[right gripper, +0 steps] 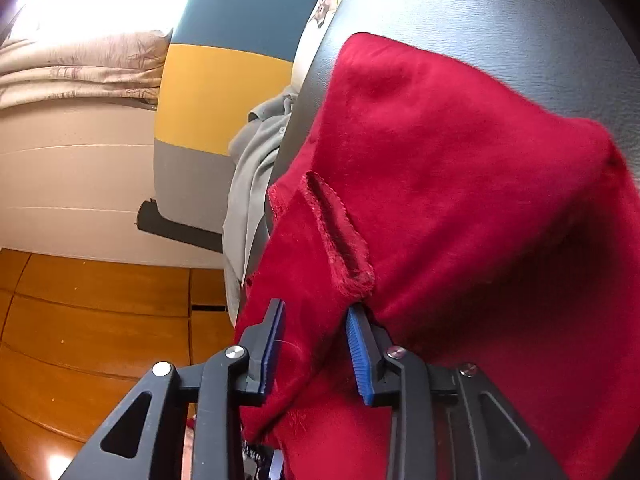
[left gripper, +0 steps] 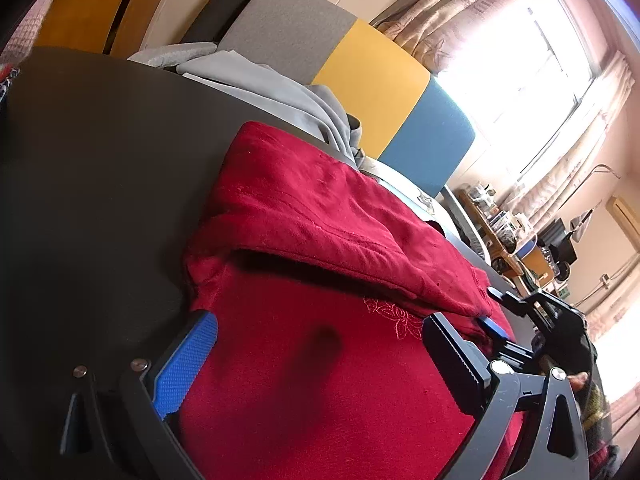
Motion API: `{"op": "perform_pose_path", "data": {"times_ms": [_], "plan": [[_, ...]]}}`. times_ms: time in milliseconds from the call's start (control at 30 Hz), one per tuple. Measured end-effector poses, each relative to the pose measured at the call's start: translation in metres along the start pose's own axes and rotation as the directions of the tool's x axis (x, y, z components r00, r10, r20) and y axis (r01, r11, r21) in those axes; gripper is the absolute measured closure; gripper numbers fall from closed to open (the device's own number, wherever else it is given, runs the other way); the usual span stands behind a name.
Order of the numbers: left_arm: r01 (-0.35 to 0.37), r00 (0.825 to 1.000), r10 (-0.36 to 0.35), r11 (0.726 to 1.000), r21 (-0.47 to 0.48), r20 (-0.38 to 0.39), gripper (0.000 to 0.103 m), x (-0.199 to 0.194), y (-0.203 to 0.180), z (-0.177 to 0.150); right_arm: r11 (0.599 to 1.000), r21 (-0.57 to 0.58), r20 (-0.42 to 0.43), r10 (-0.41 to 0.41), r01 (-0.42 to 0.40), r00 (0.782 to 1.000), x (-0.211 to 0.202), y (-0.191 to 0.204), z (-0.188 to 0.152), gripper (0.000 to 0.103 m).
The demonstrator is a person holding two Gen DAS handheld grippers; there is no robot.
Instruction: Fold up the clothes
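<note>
Blue ribbed pads frame the left wrist view: the left gripper has its jaws spread wide, one pad at the lower left and the other finger at the lower right, with nothing pinched between them. Beneath and between them lies the red garment, partly folded, one flap doubled over the lower layer and a small embroidered flower showing near the fold. It rests on the dark tabletop, toward the right edge. Grey clothes are heaped at the far edge, in front of a chair back striped grey, yellow and blue. At the right edge of the cloth the right gripper shows, its blue tip against the red fabric.

From the right wrist, the right gripper has its jaws drawn narrow with a bunched edge of the red garment between the pads; it seems clamped, though the fabric hides the contact. A hemmed slit in the cloth sits just above the fingers. The garment drapes over the edge of the tabletop, with the grey clothes hanging beside it, the chair back beyond, and wooden floor below.
</note>
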State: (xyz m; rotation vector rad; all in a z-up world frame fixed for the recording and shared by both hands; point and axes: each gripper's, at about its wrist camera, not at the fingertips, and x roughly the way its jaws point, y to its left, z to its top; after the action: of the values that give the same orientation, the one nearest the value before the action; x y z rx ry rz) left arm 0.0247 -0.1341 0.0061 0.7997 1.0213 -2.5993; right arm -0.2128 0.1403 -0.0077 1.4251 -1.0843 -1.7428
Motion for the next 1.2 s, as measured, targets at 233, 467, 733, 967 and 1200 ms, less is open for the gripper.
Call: {"op": "perform_pose_path", "data": {"times_ms": [233, 467, 733, 967, 1200], "plan": [[0.032, 0.999, -0.032, 0.999, -0.001, -0.003, 0.0, -0.005, -0.008, 0.01, 0.921, -0.318, 0.109, -0.199, 0.224, 0.974, 0.006, 0.043, -0.001, 0.092], [0.035, 0.999, -0.034, 0.999, 0.037, -0.013, 0.0, 0.014, -0.02, 0.023, 0.762, -0.547, 0.237, -0.255, 0.346, 0.937, -0.026, 0.087, -0.009, 0.092], [-0.014, 0.999, 0.016, 0.999, 0.032, -0.05, 0.0, 0.007, -0.011, 0.008, 0.791, -0.471, 0.196, -0.338, 0.391, 0.921, -0.023, 0.036, -0.001, 0.092], [-0.023, 0.999, 0.021, 0.997, 0.07, 0.037, 0.0, -0.036, -0.016, 0.021, 0.78, -0.443, 0.25, -0.367, 0.443, 0.896, -0.037, 0.034, 0.003, 0.082], [-0.014, 0.996, 0.002, 0.991, 0.133, 0.089, 0.0, -0.015, -0.035, 0.071, 0.649, -0.565, 0.334, -0.385, 0.51, 0.86, -0.037, 0.067, -0.014, 0.076]]}}
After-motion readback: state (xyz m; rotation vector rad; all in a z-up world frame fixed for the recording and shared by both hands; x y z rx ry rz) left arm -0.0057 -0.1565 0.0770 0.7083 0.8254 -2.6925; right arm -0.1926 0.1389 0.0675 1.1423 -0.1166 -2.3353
